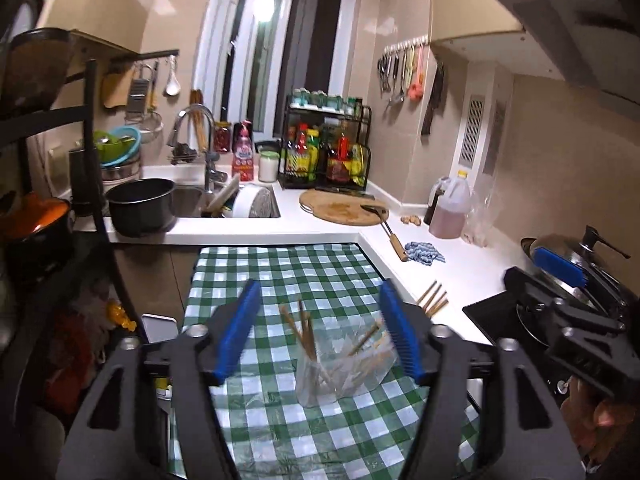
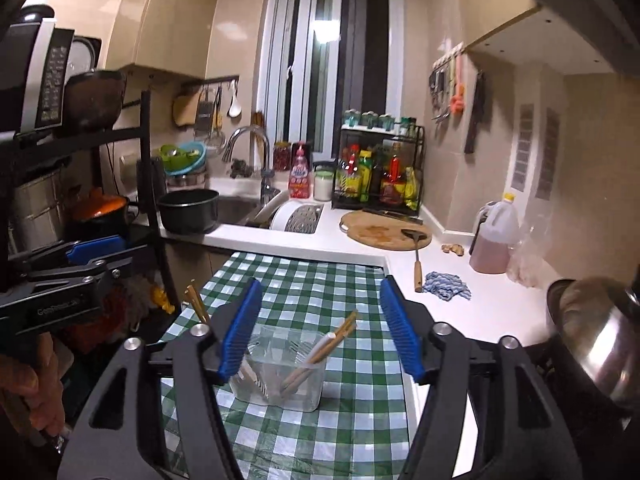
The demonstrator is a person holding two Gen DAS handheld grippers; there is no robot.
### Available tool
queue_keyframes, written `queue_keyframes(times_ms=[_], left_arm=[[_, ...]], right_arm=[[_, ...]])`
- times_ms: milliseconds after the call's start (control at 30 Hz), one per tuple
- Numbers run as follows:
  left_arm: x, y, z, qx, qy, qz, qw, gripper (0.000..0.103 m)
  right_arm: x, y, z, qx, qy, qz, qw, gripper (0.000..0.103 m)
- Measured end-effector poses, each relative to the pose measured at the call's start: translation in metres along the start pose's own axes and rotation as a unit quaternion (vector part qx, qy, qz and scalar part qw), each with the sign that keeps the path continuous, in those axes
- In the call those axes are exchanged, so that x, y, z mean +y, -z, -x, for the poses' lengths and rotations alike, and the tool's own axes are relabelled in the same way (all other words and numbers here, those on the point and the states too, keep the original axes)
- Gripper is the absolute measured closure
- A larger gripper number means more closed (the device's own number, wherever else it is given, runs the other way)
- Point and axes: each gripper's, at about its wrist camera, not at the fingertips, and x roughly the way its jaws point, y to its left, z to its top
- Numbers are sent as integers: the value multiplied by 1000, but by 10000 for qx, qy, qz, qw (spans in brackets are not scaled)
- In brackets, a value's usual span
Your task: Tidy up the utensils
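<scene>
A clear plastic holder (image 1: 340, 376) stands on the green checked tablecloth (image 1: 288, 272) with several wooden chopsticks (image 1: 308, 336) leaning in it. My left gripper (image 1: 320, 332) is open just short of the holder, which shows in the gap between its blue pads (image 1: 240, 332), untouched. From the right wrist view the same holder (image 2: 280, 380) and its chopsticks (image 2: 332, 344) sit below my right gripper (image 2: 320, 332), also open and holding nothing. Loose chopsticks (image 1: 434, 300) lie on the white counter to the right of the cloth. Another pair (image 2: 196, 304) pokes up at the cloth's left edge.
A wooden-handled spatula (image 1: 384, 224) rests on a round cutting board (image 1: 340, 208), with a blue rag (image 1: 424, 252) and an oil jug (image 1: 450, 208) nearby. A black pot (image 1: 140, 204) sits by the sink (image 1: 188, 200). A steel pan (image 2: 592, 340) on the stove crowds the right.
</scene>
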Motion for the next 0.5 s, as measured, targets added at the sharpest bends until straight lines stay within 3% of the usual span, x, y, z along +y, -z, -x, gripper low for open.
queue_keyframes(times_ms=[100,233,333,500], left_arm=[[4,37,13,-199,-74,78,9997,18],[2,89,7,-269,-296,40,9992,7],[2,113,-10,-46,-404,272,9988,8],[-2,131,-30,104,-609,85,9981,8]], right_arm=[[-4,34,19,-200,140,-140,9996,15],[-7,78,18,-184,381,-183,9989,6],[-11,107,2,20,495,-192,9986,5],[-18,139,-24,256,587,-311,9975,5]])
